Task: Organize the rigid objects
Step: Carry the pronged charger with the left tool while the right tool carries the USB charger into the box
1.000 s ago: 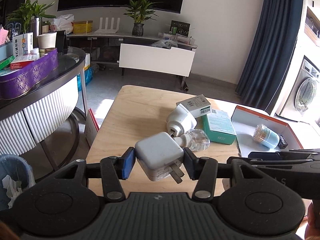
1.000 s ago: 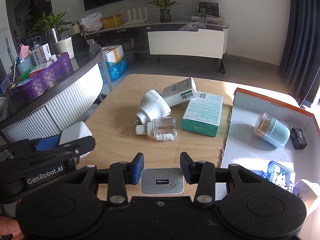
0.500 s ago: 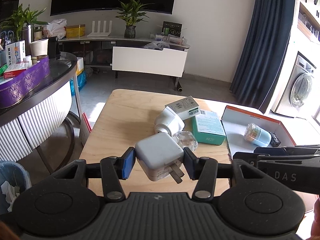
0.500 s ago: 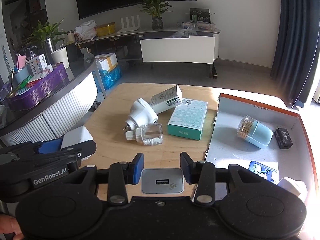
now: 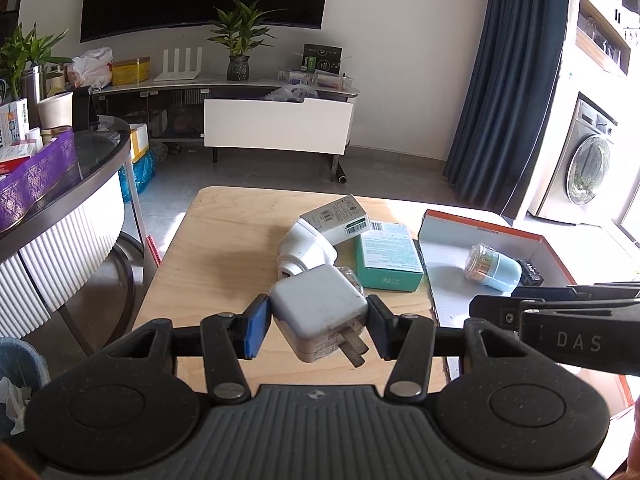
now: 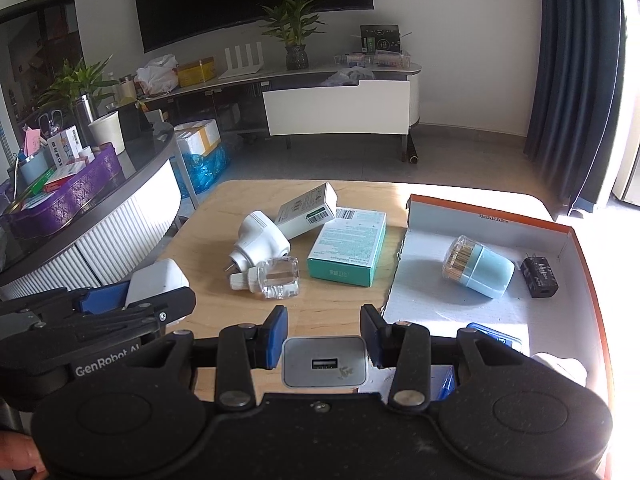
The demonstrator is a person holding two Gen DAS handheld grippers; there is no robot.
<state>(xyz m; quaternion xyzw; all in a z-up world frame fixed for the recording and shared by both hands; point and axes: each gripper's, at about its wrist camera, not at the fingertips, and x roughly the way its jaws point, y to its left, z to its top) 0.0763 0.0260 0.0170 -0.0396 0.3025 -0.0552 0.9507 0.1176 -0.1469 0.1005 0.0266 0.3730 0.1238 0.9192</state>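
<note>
White charger (image 5: pixel 318 312) between left hand-held gripper (image 5: pixel 317 330) pads, above table (image 5: pixel 224 248).

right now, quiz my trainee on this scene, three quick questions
1. True or false: the left gripper holds a white charger.
2. What lies beside the black plug in the orange box? A) blue toothpick jar B) scissors C) mug
3. The right gripper holds a grey ____.

Key: 1 true; 2 A, the jar; 3 charger.

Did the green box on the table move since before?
No. The green box still lies right beside the orange-edged tray, same as before.
</note>
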